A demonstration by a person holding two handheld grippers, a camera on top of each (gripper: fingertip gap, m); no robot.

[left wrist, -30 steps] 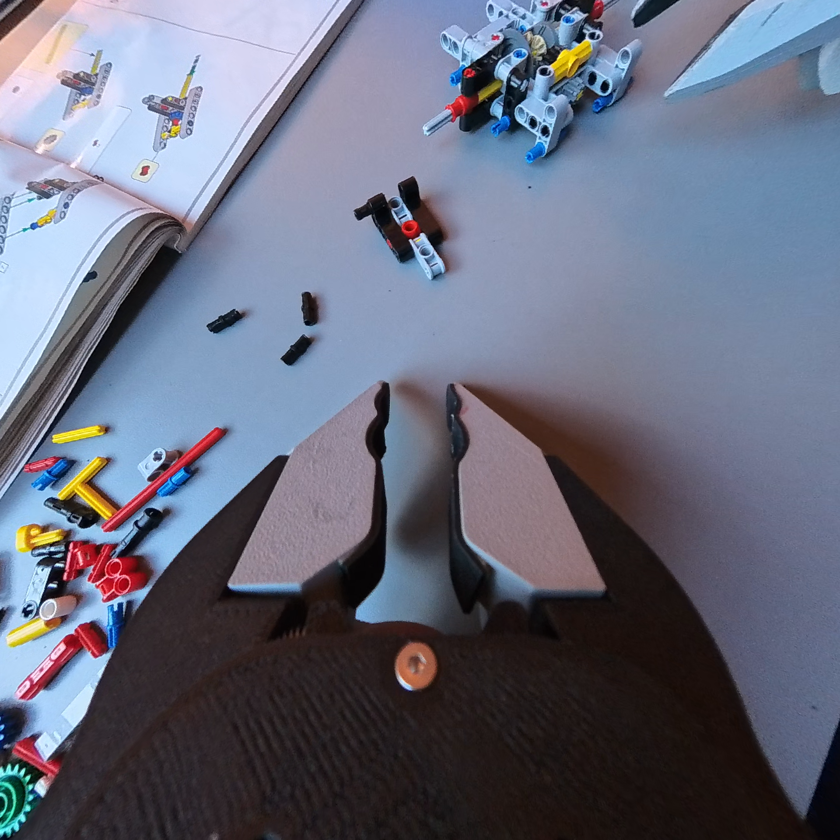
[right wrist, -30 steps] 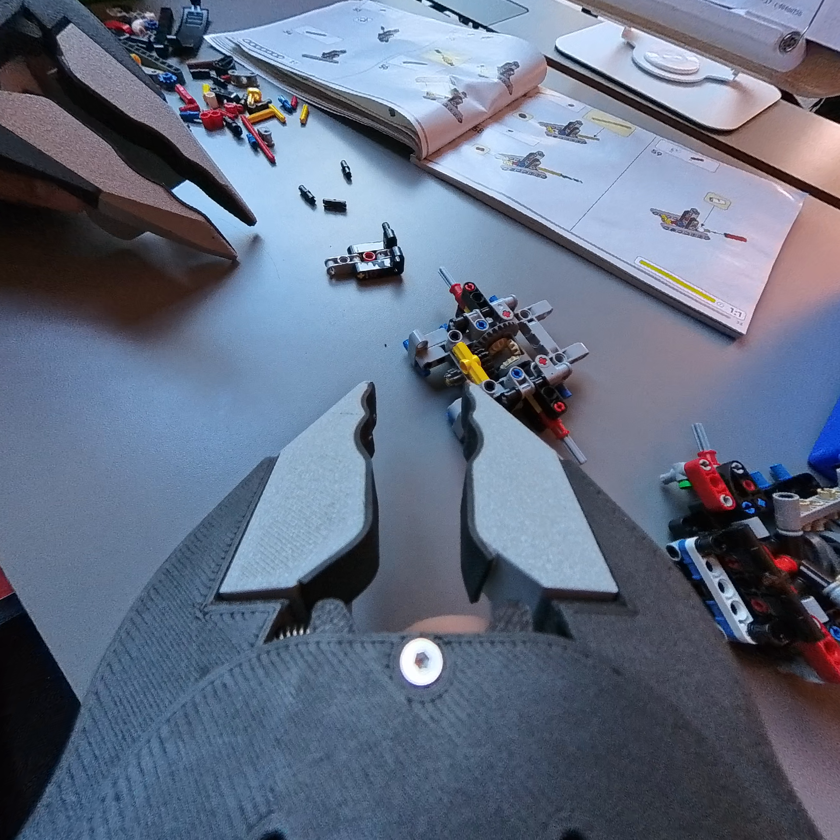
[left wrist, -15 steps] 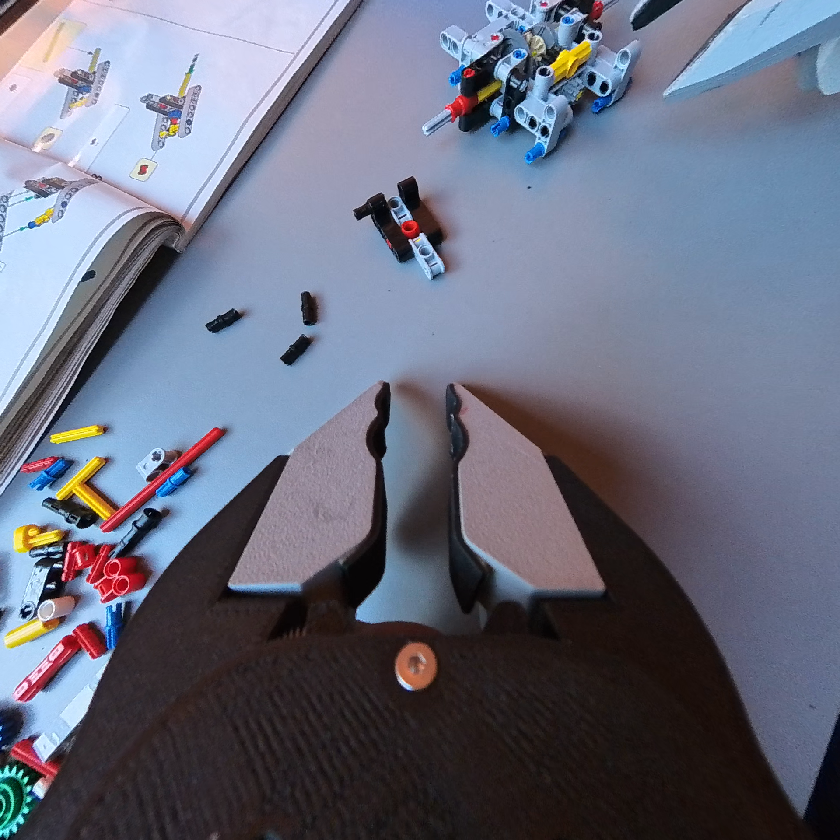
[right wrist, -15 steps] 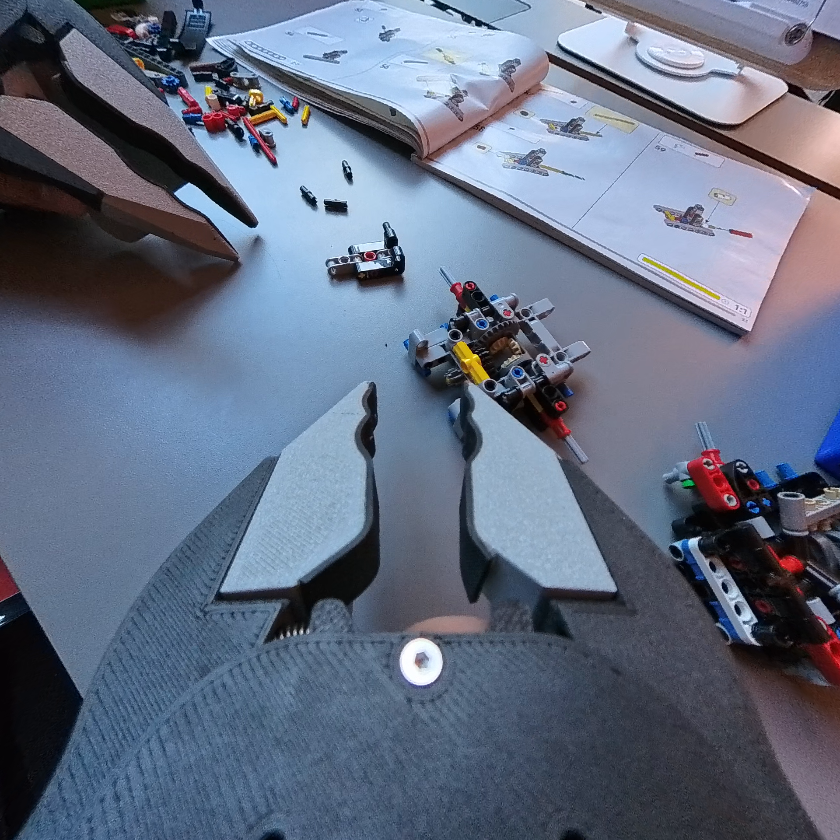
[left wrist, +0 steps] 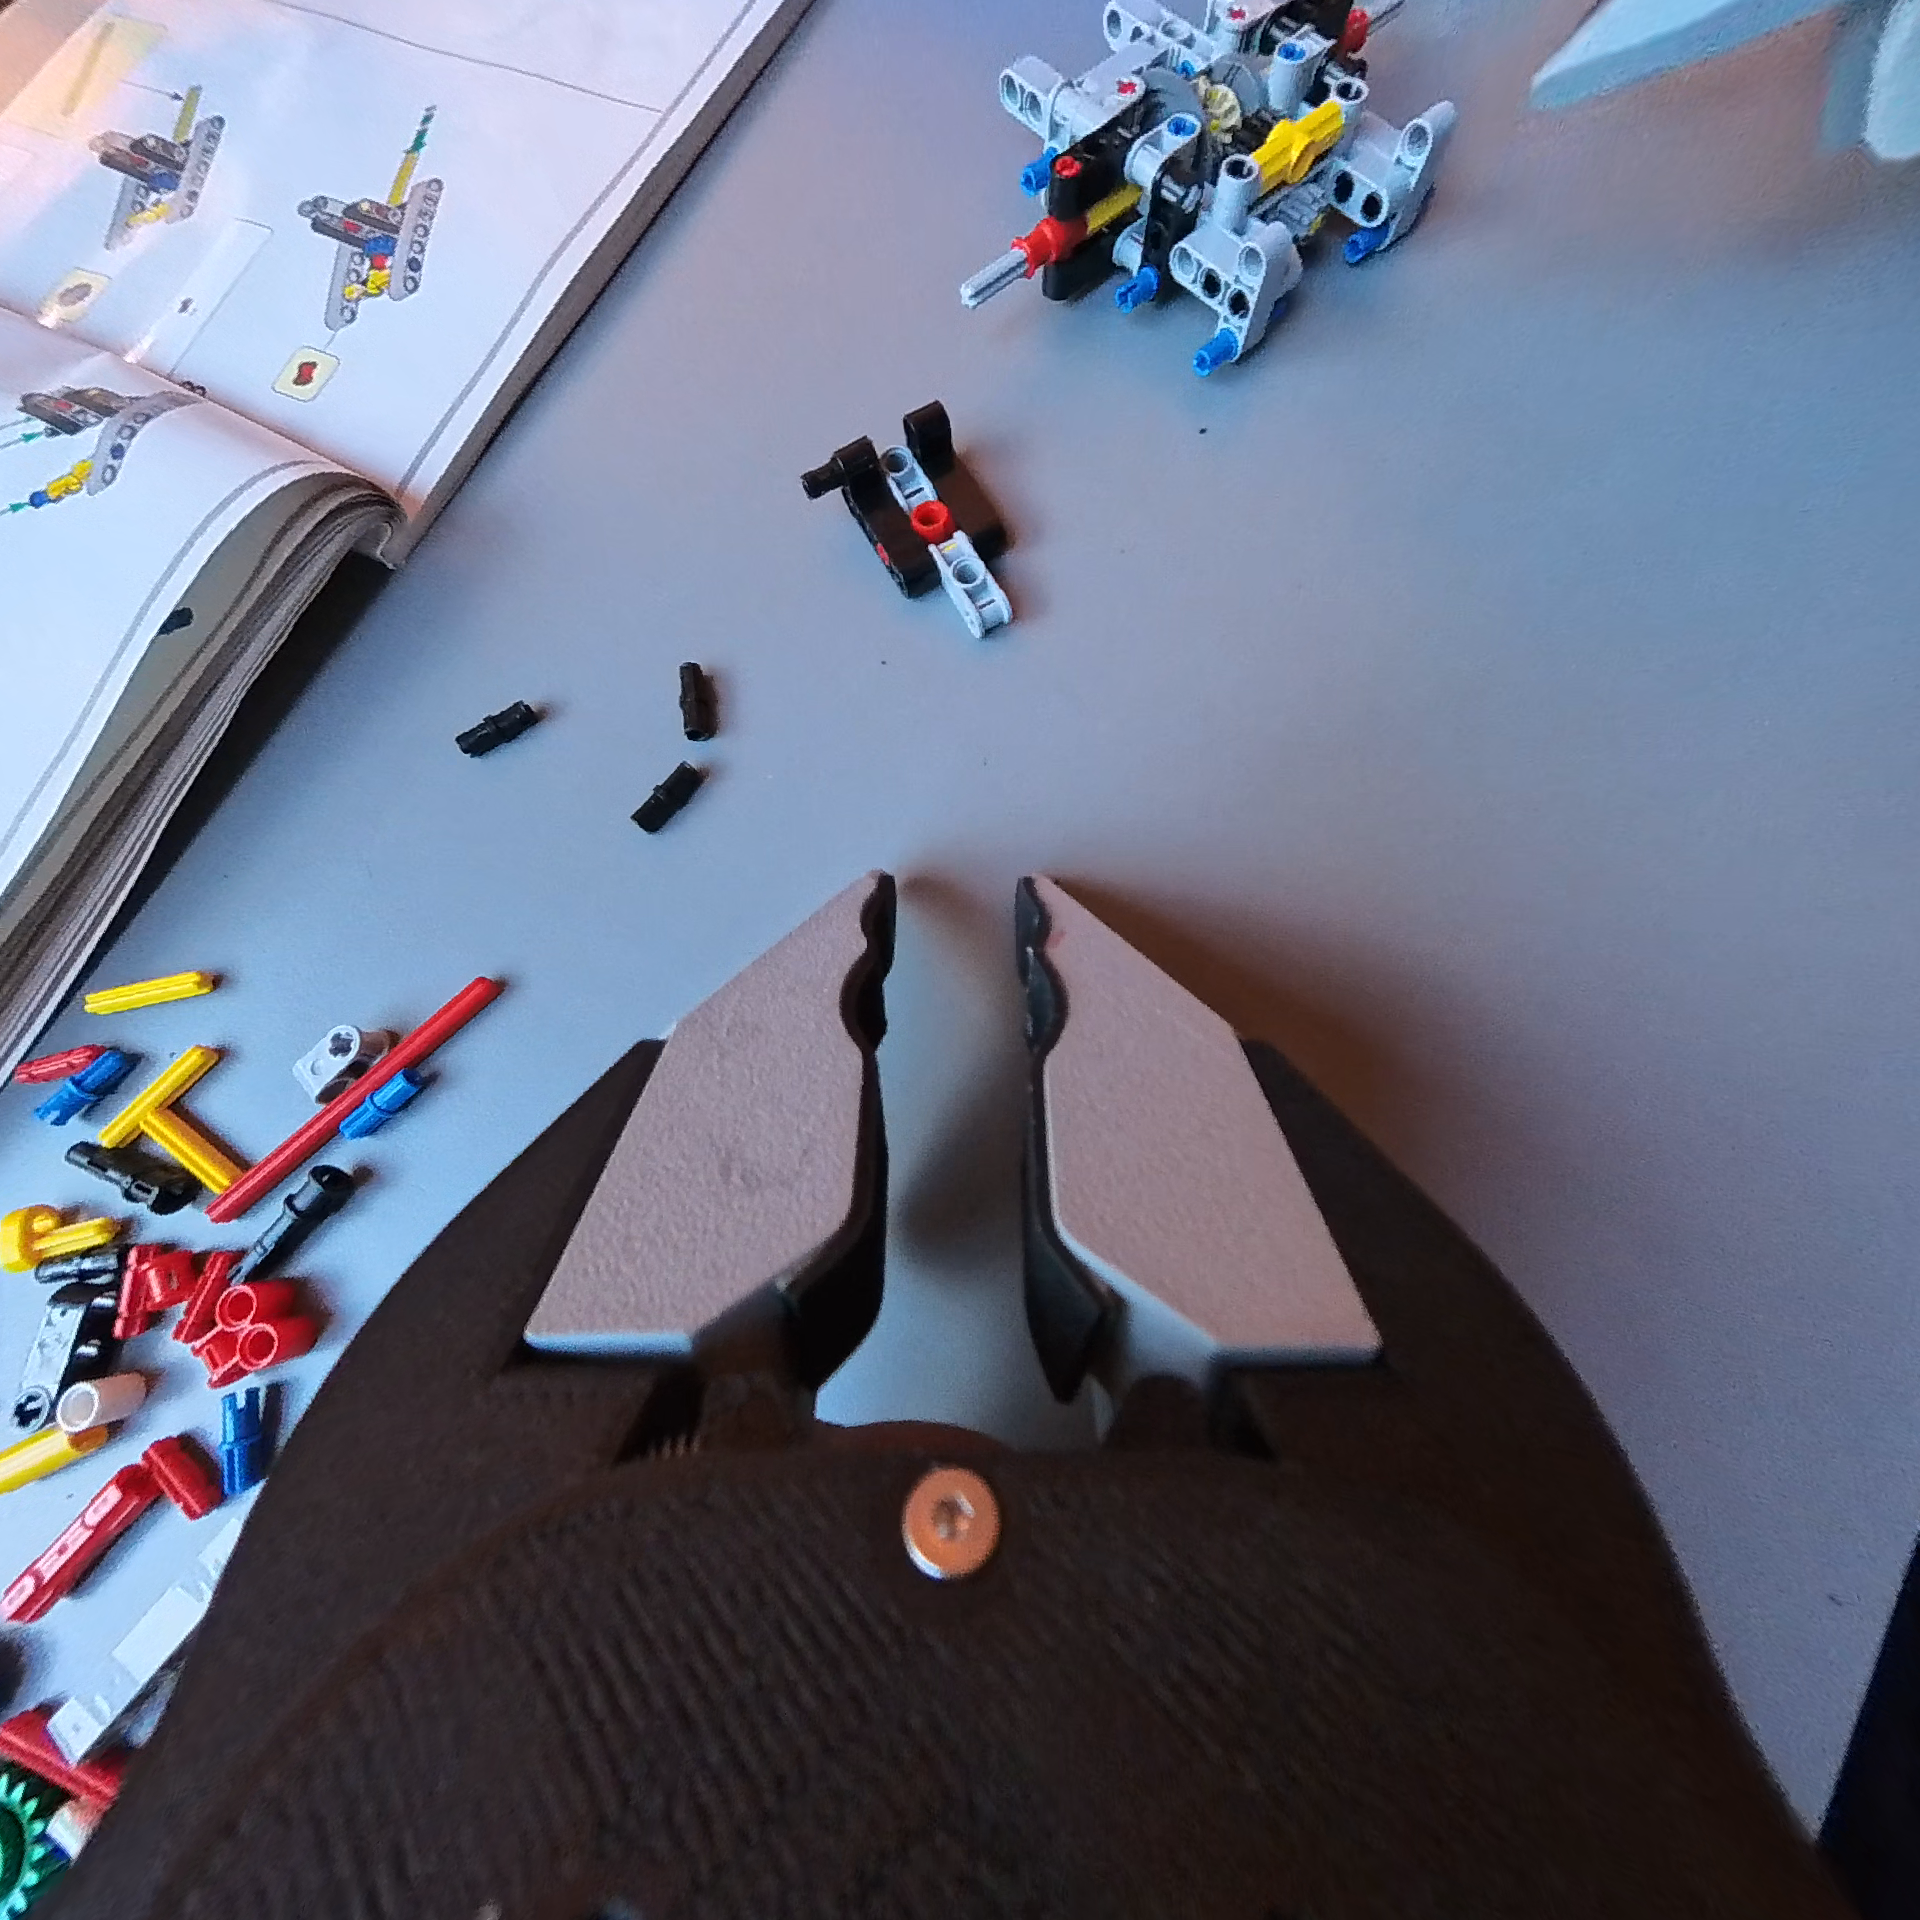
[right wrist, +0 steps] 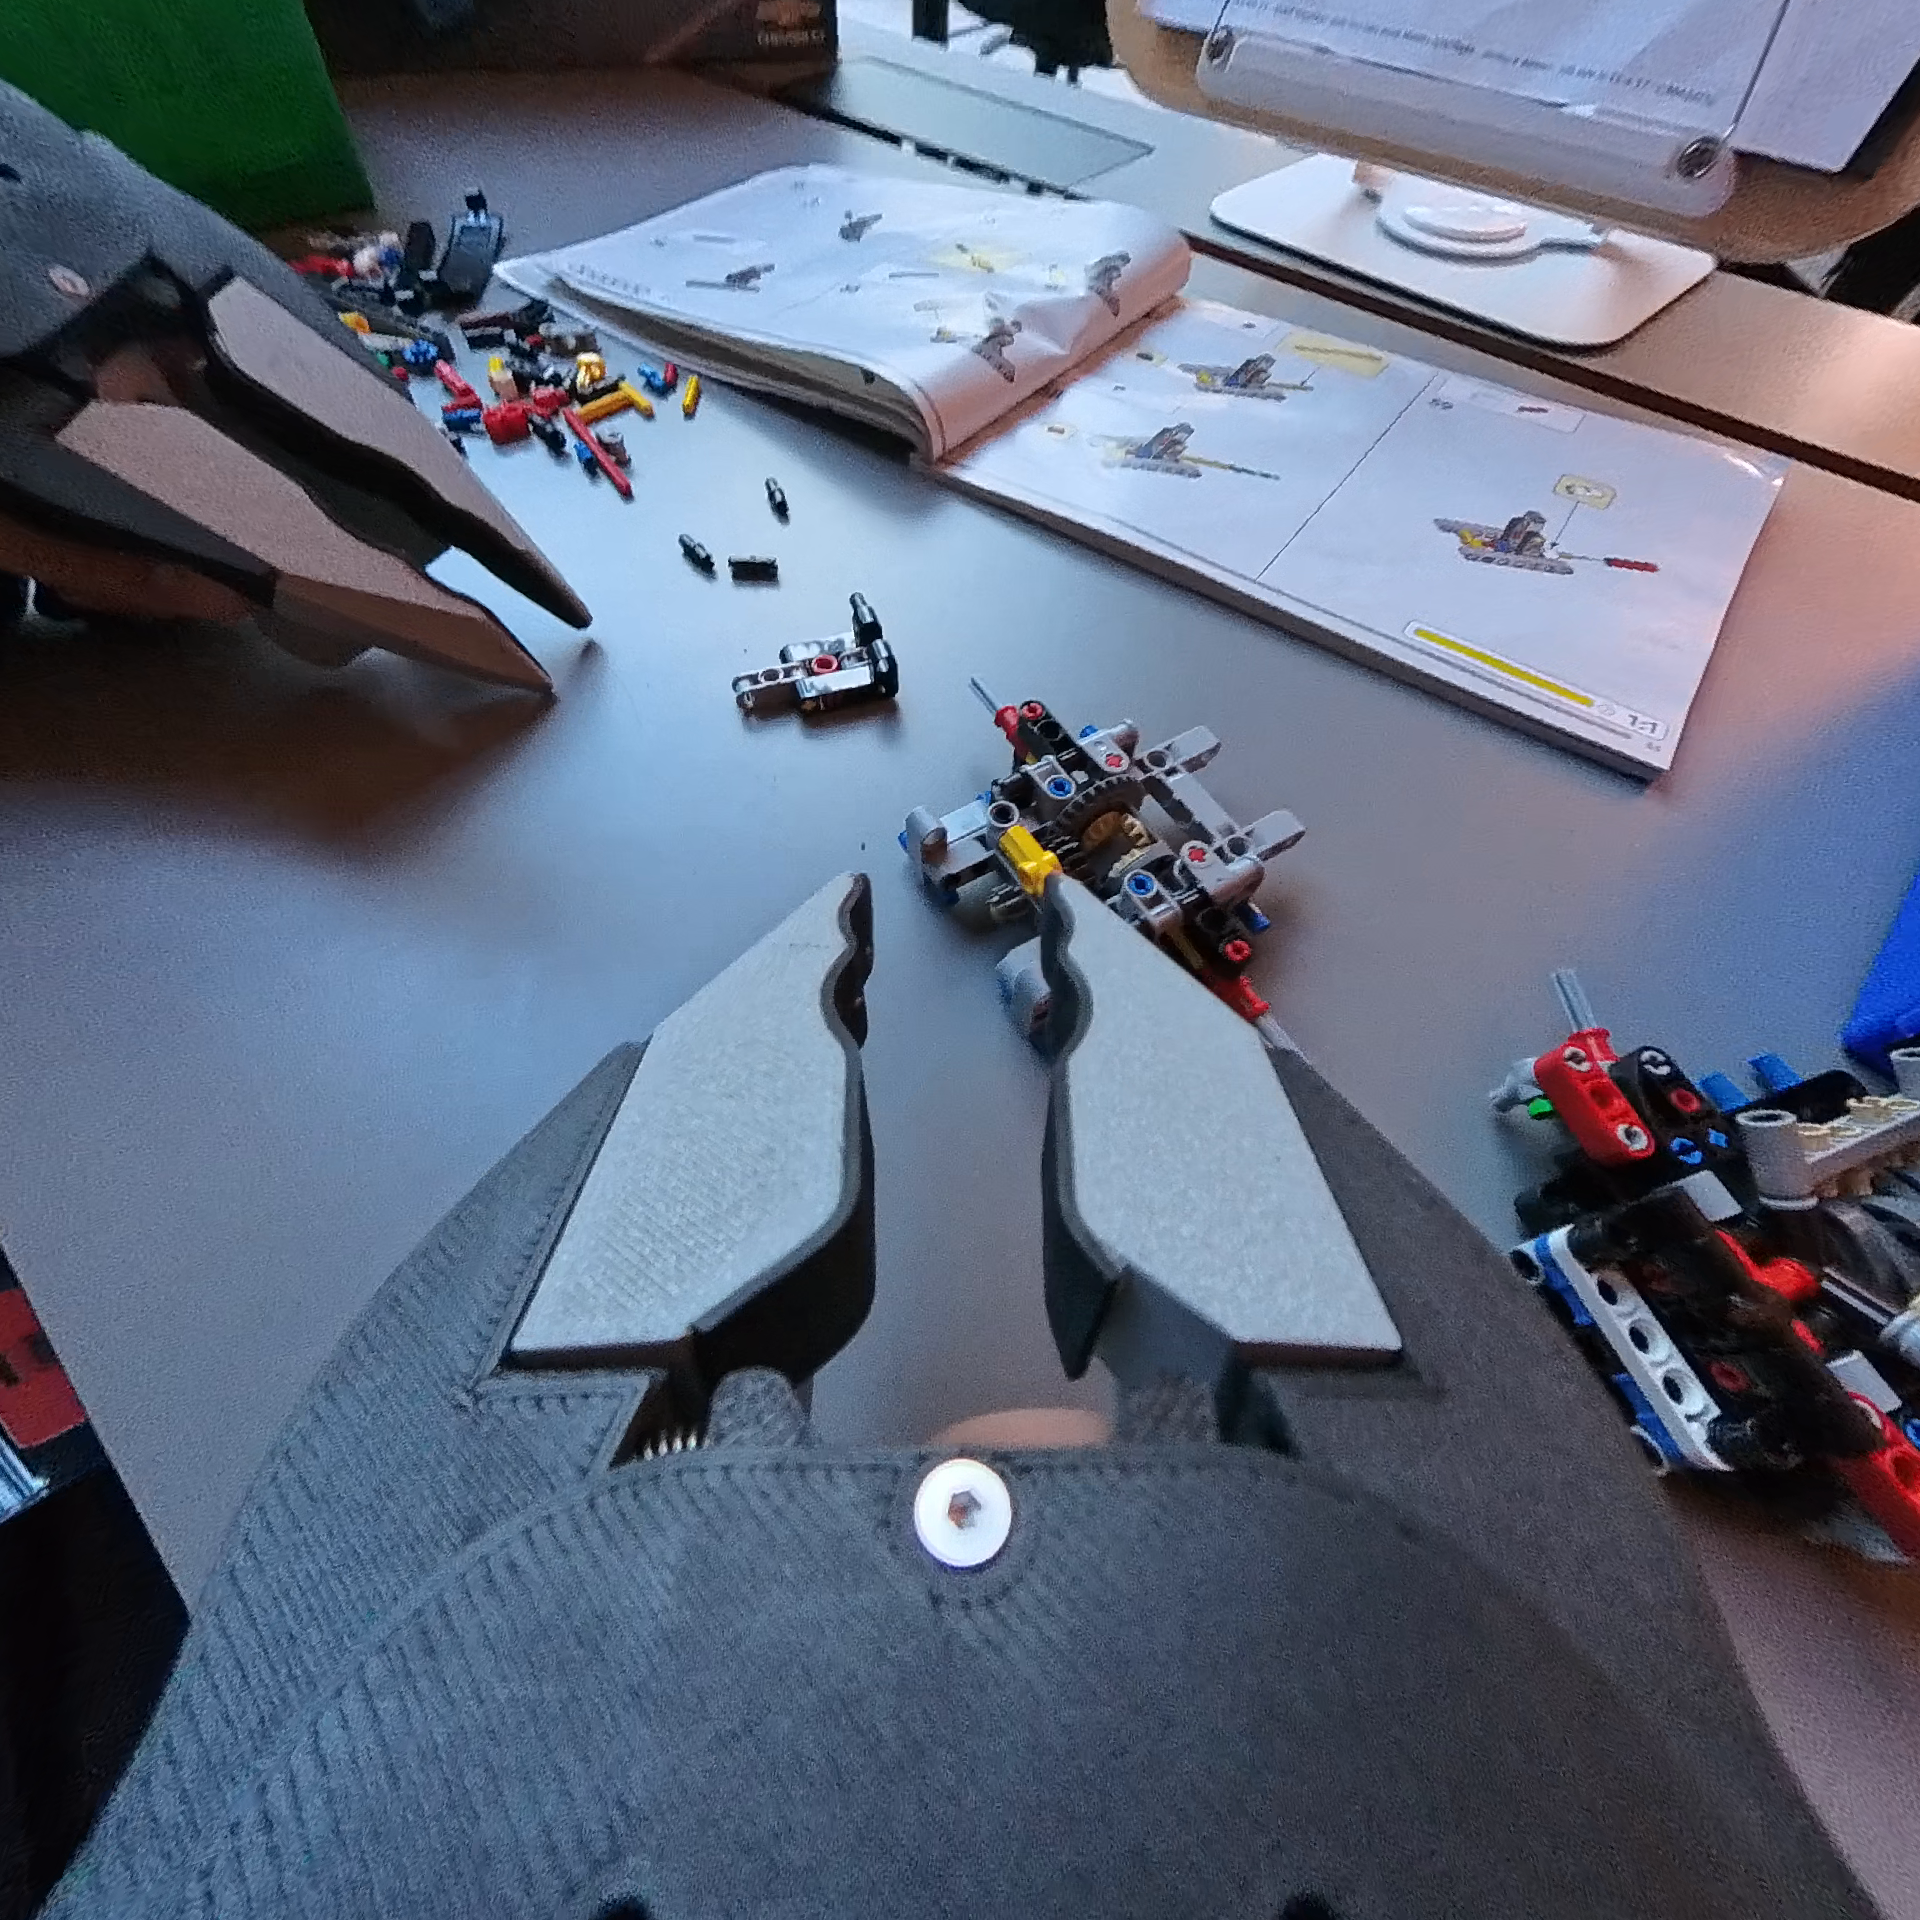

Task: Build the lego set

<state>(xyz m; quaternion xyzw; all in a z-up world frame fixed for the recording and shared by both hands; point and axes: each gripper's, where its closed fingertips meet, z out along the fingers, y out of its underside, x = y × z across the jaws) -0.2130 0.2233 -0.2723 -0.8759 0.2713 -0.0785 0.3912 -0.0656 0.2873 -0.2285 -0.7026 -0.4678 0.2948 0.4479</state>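
In the left wrist view, the left gripper (left wrist: 954, 883) hangs over bare tabletop (left wrist: 1455, 727), jaws slightly apart and empty, three black pins (left wrist: 665, 795) just ahead-left of it. In the right wrist view, the right gripper (right wrist: 961, 899) has its jaws apart holding nothing, its right fingertip overlapping the grey model (right wrist: 1112, 831); the booklet (right wrist: 1351, 499) lies beyond that model.

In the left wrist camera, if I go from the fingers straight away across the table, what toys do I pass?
Left gripper fingers → three black pins → small black piece with a red dot → big grey model.
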